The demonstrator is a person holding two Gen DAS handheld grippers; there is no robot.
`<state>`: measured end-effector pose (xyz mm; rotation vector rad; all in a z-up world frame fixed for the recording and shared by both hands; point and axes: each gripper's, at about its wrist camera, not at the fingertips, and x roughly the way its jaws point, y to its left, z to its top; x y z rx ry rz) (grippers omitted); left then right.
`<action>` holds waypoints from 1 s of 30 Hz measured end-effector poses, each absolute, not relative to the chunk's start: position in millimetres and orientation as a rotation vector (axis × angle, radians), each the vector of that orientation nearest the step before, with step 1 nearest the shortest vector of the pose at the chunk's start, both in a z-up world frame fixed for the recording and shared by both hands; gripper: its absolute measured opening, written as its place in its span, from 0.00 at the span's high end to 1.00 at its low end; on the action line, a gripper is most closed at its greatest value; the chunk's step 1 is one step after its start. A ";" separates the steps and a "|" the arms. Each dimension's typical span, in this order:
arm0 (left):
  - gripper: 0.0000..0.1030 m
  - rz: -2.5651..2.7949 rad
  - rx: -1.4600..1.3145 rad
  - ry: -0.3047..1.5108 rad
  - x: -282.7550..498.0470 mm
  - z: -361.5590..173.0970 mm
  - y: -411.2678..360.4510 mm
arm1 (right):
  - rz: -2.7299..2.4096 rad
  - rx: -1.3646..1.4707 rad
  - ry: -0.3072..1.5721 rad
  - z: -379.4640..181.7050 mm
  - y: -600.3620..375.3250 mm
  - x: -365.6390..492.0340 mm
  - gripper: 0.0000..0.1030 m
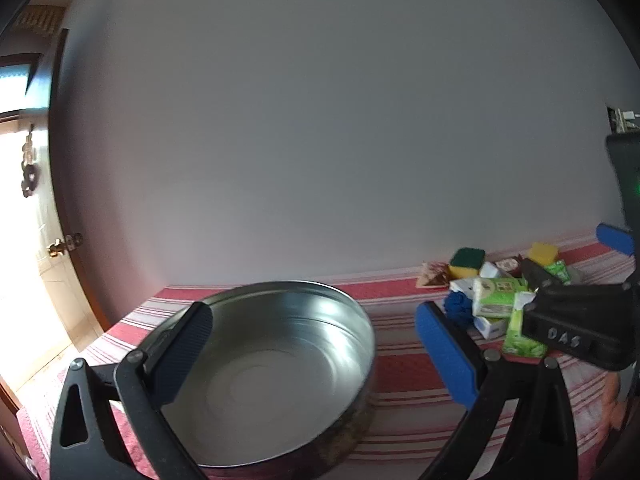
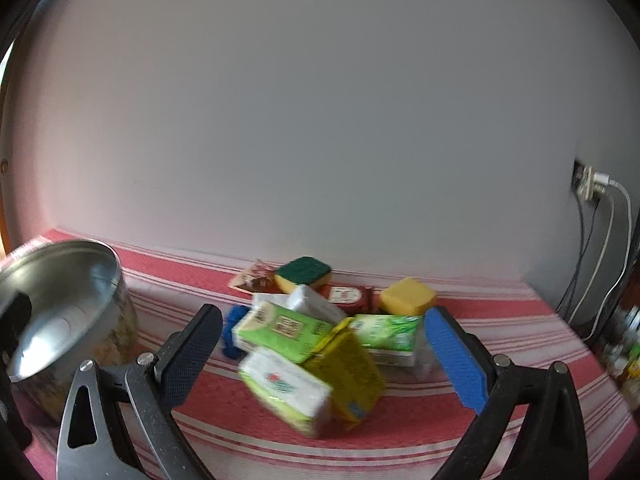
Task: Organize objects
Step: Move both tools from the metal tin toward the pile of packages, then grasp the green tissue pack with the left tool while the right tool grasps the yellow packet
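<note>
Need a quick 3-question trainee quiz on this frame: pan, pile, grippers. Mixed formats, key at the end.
1. True or false: the metal pan already holds a sponge.
2. Which gripper faces the pile of packets? A) left gripper B) right gripper
3. Fill in: the green-topped sponge sits at the pile's far edge, near the ____.

Key: 1 false, the pan is empty. 2 B, open jaws on either side of the packets. 3 wall.
</note>
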<state>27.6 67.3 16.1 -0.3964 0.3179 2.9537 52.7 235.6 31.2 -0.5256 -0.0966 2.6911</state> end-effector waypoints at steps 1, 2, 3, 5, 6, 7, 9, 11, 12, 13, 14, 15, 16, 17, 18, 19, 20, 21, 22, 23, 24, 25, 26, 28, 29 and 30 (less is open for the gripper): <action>0.00 2.949 -0.410 0.320 25.7 15.4 70.5 | 2.683 -0.521 -0.102 31.1 240.5 54.5 0.01; 0.00 2.946 -0.425 0.320 22.8 14.3 73.4 | 2.678 -0.517 -0.094 31.5 245.2 56.2 0.01; 0.00 2.935 -0.444 0.319 20.5 12.4 77.5 | 2.674 -0.517 -0.076 32.2 251.0 57.6 0.01; 0.00 2.913 -0.476 0.325 15.0 9.4 86.9 | 2.668 -0.520 -0.021 34.3 263.1 58.8 0.01; 0.00 2.900 -0.491 0.331 13.3 8.2 91.7 | 2.666 -0.522 -0.003 35.3 266.7 58.5 0.01; 0.00 2.888 -0.498 0.336 12.7 7.6 95.5 | 2.663 -0.522 0.008 36.5 270.7 58.3 0.01; 0.00 2.865 -0.508 0.353 14.0 7.7 103.8 | 2.645 -0.514 -0.001 39.4 277.0 57.7 0.01; 0.00 2.843 -0.524 0.361 12.3 7.6 112.5 | 2.623 -0.501 0.004 43.7 283.5 59.8 0.01; 0.00 2.831 -0.529 0.360 11.8 7.2 117.7 | 2.607 -0.494 0.019 45.5 290.1 61.0 0.01; 0.00 2.823 -0.533 0.363 11.5 7.1 121.2 | 2.595 -0.490 0.030 47.8 294.2 63.4 0.01; 0.00 2.813 -0.540 0.369 9.4 6.3 125.8 | 2.583 -0.487 0.045 50.2 299.4 65.5 0.01; 0.00 2.801 -0.549 0.376 8.5 6.0 130.5 | 2.569 -0.483 0.067 52.0 306.2 67.0 0.01; 0.00 2.791 -0.557 0.379 8.1 5.8 134.3 | 2.562 -0.479 0.084 52.1 311.1 70.7 0.01; 0.00 2.783 -0.562 0.381 8.0 5.9 137.6 | 2.552 -0.478 0.100 53.0 315.6 71.9 0.01; 0.00 2.771 -0.569 0.381 11.1 6.9 139.5 | 2.544 -0.478 0.119 53.5 320.4 72.7 0.01; 0.00 2.765 -0.575 0.384 10.8 7.1 143.3 | 2.541 -0.480 0.139 54.5 324.7 73.8 0.01; 0.00 2.756 -0.582 0.386 10.4 6.8 147.5 | 2.540 -0.482 0.153 53.9 327.7 72.7 0.01; 0.00 2.745 -0.590 0.386 10.0 6.3 151.6 | 2.538 -0.485 0.160 53.8 329.8 71.5 0.01; 0.00 2.738 -0.598 0.383 10.4 6.6 152.7 | 2.533 -0.485 0.158 54.5 331.2 71.3 0.01; 0.00 2.733 -0.604 0.382 10.8 5.6 155.5 | 2.525 -0.482 0.153 54.5 332.4 71.0 0.01; 0.00 2.725 -0.612 0.383 10.8 3.6 158.6 | 2.512 -0.473 0.146 56.2 333.4 72.0 0.01; 0.00 2.716 -0.623 0.383 9.9 1.9 159.3 | 2.501 -0.463 0.142 59.5 334.7 75.0 0.01; 0.00 2.705 -0.635 0.383 10.2 0.3 160.5 | 2.491 -0.454 0.144 61.0 335.8 76.8 0.01; 0.00 2.679 -0.668 0.385 5.6 -5.1 162.0 | 2.482 -0.441 0.164 63.1 340.6 80.3 0.01; 0.00 2.677 -0.669 0.386 5.1 -5.7 163.7 | 2.482 -0.441 0.179 63.0 342.8 80.9 0.01; 0.00 2.673 -0.667 0.393 5.0 -5.5 166.2 | 2.484 -0.445 0.192 63.2 344.0 81.1 0.01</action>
